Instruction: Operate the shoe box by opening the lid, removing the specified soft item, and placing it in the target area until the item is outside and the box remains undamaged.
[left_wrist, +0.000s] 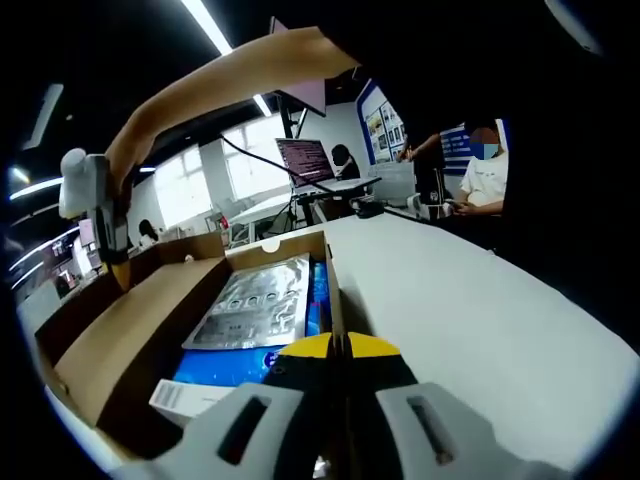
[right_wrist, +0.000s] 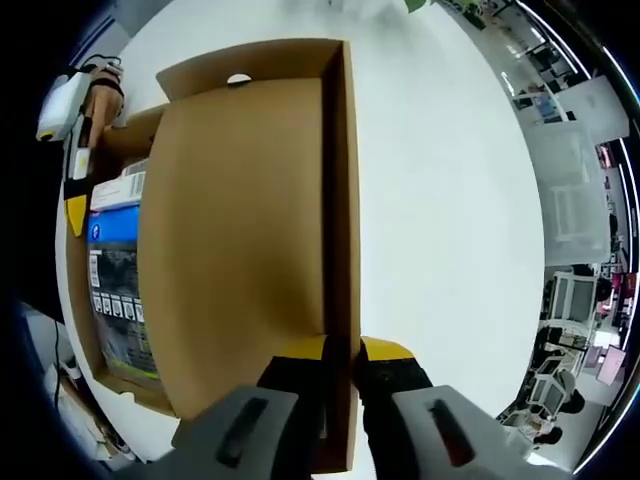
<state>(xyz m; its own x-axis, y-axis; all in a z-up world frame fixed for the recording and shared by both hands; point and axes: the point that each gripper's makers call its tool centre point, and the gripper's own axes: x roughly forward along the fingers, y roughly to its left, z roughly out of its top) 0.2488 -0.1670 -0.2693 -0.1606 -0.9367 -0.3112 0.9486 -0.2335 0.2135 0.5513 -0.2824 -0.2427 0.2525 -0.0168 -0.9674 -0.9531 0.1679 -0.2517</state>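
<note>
Lid (right_wrist: 240, 250) raised, clamped at its front edge by the right claw (right_wrist: 340, 352), while the left claw (left_wrist: 338, 345), pinched on the box wall (left_wrist: 334, 290), has the soft packet (left_wrist: 255, 305) just ahead-left, not yet lifted to the table (left_wrist: 470, 310).

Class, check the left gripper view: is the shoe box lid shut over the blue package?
No: the lid stands open, and the blue package lies exposed inside the shoe box.

Left gripper view sits low, looking along the tabletop (left_wrist: 480, 320) across the open shoe box (left_wrist: 150, 330); right gripper view looks down onto it, close.
</note>
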